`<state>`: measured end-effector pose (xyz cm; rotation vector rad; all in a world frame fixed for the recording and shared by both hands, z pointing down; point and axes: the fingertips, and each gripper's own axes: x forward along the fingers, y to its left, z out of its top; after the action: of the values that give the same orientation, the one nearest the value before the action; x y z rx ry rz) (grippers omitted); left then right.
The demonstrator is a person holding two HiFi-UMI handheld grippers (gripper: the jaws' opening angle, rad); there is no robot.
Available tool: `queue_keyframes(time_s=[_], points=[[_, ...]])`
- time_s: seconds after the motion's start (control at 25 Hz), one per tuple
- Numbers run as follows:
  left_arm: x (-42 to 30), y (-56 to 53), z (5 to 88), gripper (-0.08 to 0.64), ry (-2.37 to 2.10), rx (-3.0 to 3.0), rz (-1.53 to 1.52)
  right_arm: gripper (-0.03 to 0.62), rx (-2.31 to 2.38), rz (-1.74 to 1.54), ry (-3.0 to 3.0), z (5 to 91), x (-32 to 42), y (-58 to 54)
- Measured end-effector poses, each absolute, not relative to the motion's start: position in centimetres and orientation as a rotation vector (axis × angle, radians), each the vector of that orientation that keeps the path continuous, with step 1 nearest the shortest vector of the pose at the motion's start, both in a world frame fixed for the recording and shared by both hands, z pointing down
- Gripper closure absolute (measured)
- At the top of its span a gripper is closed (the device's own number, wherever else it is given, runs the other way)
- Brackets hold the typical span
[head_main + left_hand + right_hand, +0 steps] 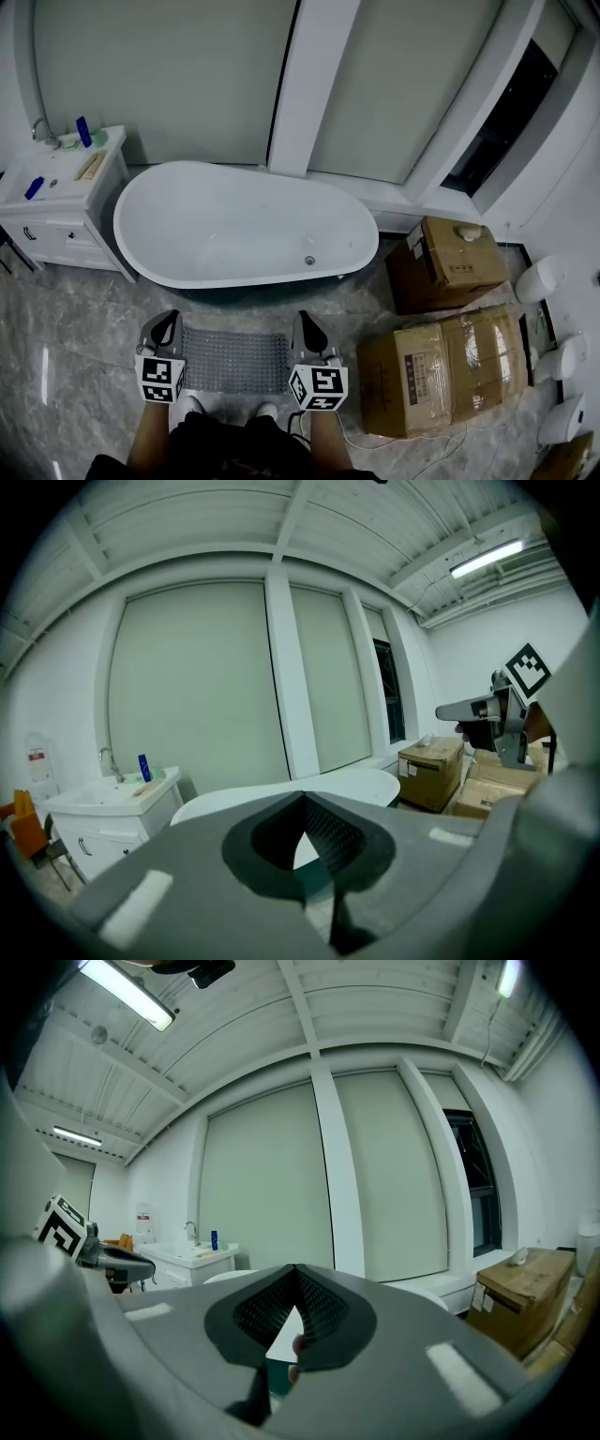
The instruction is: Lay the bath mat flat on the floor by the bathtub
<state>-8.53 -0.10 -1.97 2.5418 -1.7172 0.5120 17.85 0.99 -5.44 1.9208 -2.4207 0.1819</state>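
Observation:
A grey studded bath mat [234, 361] lies flat on the marble floor, directly in front of the white bathtub [244, 225]. My left gripper [167, 325] hovers over the mat's left end and my right gripper [307, 323] over its right end, both pointing toward the tub. In the left gripper view the left gripper [305, 801] has its jaw tips meeting with no mat between them. The right gripper [295, 1271] in its own view looks the same: tips together, nothing of the mat held. Each view shows the tub rim [281, 794] beyond the jaws.
A white vanity [61, 202] with a tap and bottles stands left of the tub. Two cardboard boxes [445, 262] [441, 370] sit on the floor to the right, with a cable trailing near them. The person's white shoes [192, 405] touch the mat's near edge.

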Motion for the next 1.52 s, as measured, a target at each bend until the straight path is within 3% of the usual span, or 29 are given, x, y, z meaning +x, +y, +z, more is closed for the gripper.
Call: queue_keyframes(time_s=[0.52,1.52], points=[[-7.8,-1.4,-7.8,0.558,-1.852,2.602,0.417,0.571,1.905,0.161,-2.491,-7.8,19.6,0.2],[-4.0,-1.7,-9.6,0.56,-1.791,2.7,0.335,0.571,1.853,0.076,-2.478,-8.5,21.5,-0.5]])
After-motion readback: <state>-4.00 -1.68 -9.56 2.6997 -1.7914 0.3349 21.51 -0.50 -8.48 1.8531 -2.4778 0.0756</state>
